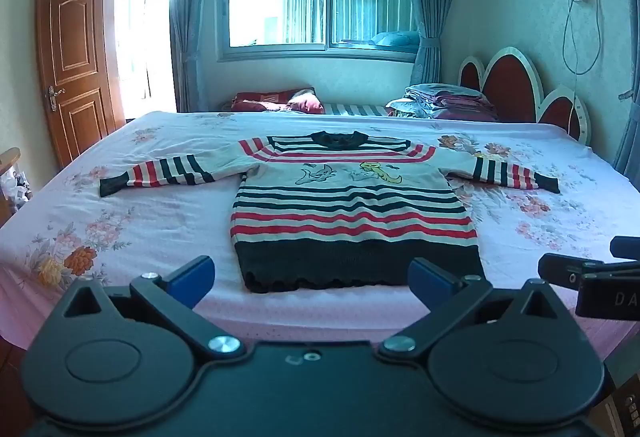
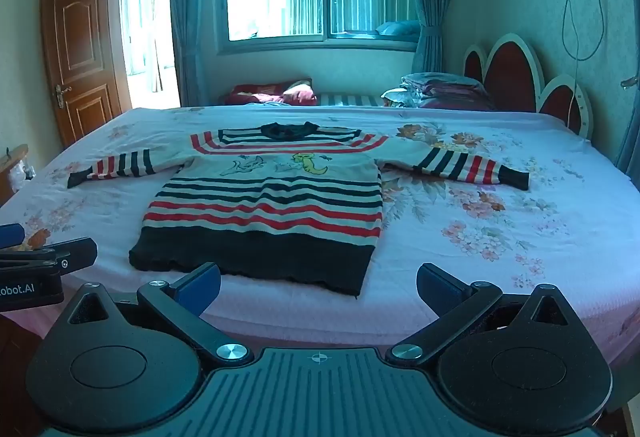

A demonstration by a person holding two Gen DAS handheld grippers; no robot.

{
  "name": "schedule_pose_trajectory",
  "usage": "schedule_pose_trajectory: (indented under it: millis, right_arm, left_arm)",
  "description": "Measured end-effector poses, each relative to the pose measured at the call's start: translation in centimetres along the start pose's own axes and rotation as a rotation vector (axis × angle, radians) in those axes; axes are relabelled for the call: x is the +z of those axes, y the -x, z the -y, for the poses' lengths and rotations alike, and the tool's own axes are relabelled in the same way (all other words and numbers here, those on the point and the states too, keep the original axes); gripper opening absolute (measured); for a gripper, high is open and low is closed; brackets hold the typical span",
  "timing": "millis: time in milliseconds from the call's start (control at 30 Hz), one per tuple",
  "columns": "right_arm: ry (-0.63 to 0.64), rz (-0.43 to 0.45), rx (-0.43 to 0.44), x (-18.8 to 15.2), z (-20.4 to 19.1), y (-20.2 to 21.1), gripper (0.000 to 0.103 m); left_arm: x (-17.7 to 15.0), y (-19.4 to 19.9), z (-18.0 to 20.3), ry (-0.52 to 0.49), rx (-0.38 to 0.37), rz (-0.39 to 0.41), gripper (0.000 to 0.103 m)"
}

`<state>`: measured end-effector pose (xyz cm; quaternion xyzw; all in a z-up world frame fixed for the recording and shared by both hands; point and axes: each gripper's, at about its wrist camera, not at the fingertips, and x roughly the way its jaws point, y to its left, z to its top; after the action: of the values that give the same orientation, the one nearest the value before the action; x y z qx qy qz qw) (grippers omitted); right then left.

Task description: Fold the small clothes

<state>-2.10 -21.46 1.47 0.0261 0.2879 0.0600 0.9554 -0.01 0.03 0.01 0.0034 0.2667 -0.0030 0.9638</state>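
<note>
A small striped sweater point(image 1: 352, 213) lies flat and face up on the bed, sleeves spread to both sides, dark hem toward me. It also shows in the right wrist view point(image 2: 264, 205). My left gripper point(image 1: 312, 279) is open and empty, just short of the hem, over the bed's near edge. My right gripper point(image 2: 318, 285) is open and empty, near the hem's right corner. The right gripper shows at the right edge of the left wrist view point(image 1: 592, 273); the left gripper shows at the left edge of the right wrist view point(image 2: 40, 257).
The bed point(image 1: 160, 213) has a pink floral sheet. Folded bedding point(image 1: 440, 101) is stacked by the red headboard point(image 1: 516, 85) at the far right. A window with blue curtains is behind, a brown door point(image 1: 72, 65) at left.
</note>
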Motion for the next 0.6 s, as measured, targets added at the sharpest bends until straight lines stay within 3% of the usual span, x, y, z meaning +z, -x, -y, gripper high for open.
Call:
schedule_pose_trajectory:
  millis: [600]
  right_arm:
    - [0.005, 0.002, -0.003, 0.29, -0.28, -0.16, 0.103]
  left_arm:
    - [0.25, 0.03, -0.08, -0.003, 0.007, 0.01, 0.103]
